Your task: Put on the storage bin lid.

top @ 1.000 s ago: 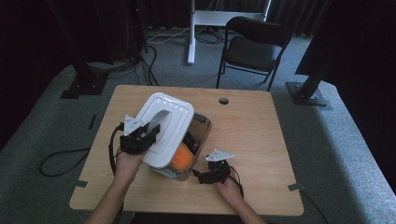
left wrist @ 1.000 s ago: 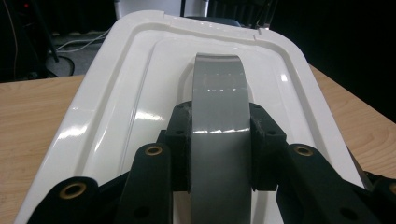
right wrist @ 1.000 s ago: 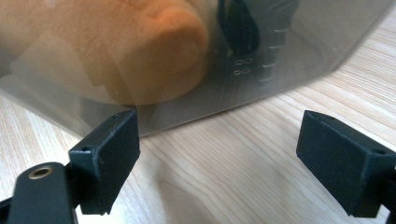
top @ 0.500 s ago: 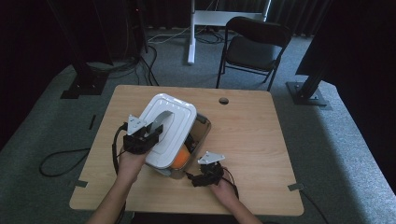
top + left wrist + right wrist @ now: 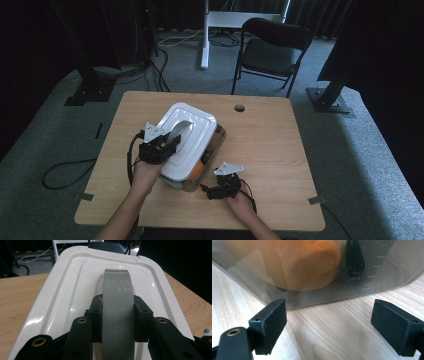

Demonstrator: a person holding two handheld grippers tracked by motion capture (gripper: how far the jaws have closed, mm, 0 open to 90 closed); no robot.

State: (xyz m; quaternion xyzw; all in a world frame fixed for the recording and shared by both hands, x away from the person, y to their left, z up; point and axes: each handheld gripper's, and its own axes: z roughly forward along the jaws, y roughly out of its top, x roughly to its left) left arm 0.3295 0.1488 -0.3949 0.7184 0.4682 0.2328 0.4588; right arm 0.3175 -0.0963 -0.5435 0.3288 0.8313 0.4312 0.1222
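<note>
Jaws of the left gripper (image 5: 117, 322) clamp the grey handle (image 5: 117, 302) of the white lid (image 5: 186, 137).
The lid sits tilted over the clear bin (image 5: 387, 267) on the table (image 5: 280, 135); the right gripper (image 5: 332, 325) gapes just beside the bin's wall.
</note>
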